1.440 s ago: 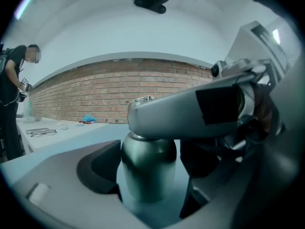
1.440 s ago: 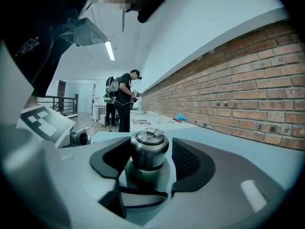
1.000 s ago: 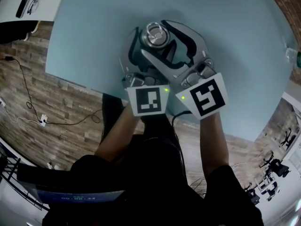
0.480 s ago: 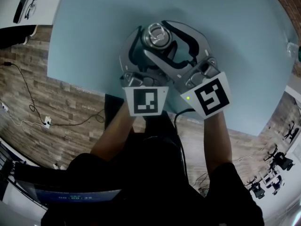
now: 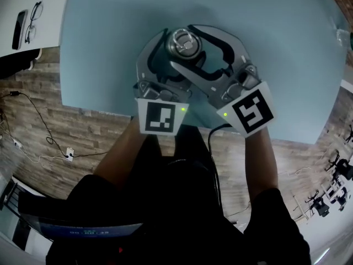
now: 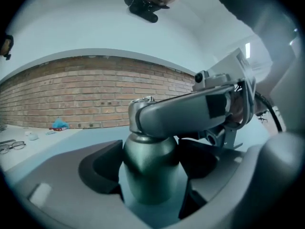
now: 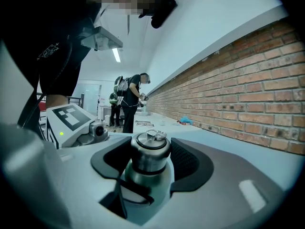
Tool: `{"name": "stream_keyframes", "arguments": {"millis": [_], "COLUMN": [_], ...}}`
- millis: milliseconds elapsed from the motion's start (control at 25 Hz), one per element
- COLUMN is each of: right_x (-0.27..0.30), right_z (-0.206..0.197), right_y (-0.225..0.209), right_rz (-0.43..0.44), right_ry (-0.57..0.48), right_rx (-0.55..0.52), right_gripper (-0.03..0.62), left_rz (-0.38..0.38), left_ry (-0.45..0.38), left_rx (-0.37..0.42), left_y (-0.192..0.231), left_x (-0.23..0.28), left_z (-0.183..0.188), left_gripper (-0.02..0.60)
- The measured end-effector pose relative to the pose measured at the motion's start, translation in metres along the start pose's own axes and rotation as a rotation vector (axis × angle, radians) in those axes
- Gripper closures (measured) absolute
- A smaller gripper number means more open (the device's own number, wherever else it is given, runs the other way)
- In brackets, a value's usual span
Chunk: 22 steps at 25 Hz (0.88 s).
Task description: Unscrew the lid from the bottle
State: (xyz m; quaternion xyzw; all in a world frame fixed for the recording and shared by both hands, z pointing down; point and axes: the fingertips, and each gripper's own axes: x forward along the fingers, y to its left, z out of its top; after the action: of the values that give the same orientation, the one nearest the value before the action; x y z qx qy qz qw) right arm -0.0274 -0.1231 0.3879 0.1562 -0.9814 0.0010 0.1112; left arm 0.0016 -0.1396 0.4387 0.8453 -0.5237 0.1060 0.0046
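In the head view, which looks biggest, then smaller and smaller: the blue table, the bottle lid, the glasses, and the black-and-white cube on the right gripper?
1. table
2. right gripper's marker cube
3. lid and glasses: they look about alike, so I won't rank them.

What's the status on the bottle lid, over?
Left gripper shut on bottle body. Right gripper shut on lid; lid seated. No obstruction seen.

Dull grey-silver metal bottle (image 6: 145,185) w/ a shinier steel-silver round lid (image 7: 149,144). Left gripper (image 6: 148,168) & right gripper (image 7: 150,159) are light grey plastic w/ black pads, plus white marker cubes (image 5: 160,116) w/ black square patterns. Smooth pale-blue table (image 5: 110,37), red-brown brick wall (image 6: 71,94) w/ pale mortar lines, grey-brown wood-plank floor (image 5: 33,126).
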Motion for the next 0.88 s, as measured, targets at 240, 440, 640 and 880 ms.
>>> {"name": "stream_keyframes", "arguments": {"millis": [240,440,640,880], "right_x": [0.001,0.0,-0.001,-0.003], "right_z": [0.0,-0.001,-0.002,0.0], "right_y": [-0.002,-0.003,-0.007,-0.009], "right_rz": [-0.043,-0.101,-0.16,-0.19], "right_ry": [0.016,0.035,0.046,0.036], "right_rx": [0.011,0.027,0.044,0.051], "right_gripper": [0.333,0.333,0.333,0.333], "left_rz": [-0.138,-0.226,-0.329,-0.46], "left_ry": [0.001,0.001,-0.012,-0.029], "left_rx": [0.027,0.045,0.046,0.068], "left_y": [-0.002,-0.004,-0.007,-0.012], "left_x": [0.0,0.0,0.001,0.002], "left_z": [-0.001,-0.001,0.0,0.003], "left_gripper": [0.221,0.221,0.221,0.221]}}
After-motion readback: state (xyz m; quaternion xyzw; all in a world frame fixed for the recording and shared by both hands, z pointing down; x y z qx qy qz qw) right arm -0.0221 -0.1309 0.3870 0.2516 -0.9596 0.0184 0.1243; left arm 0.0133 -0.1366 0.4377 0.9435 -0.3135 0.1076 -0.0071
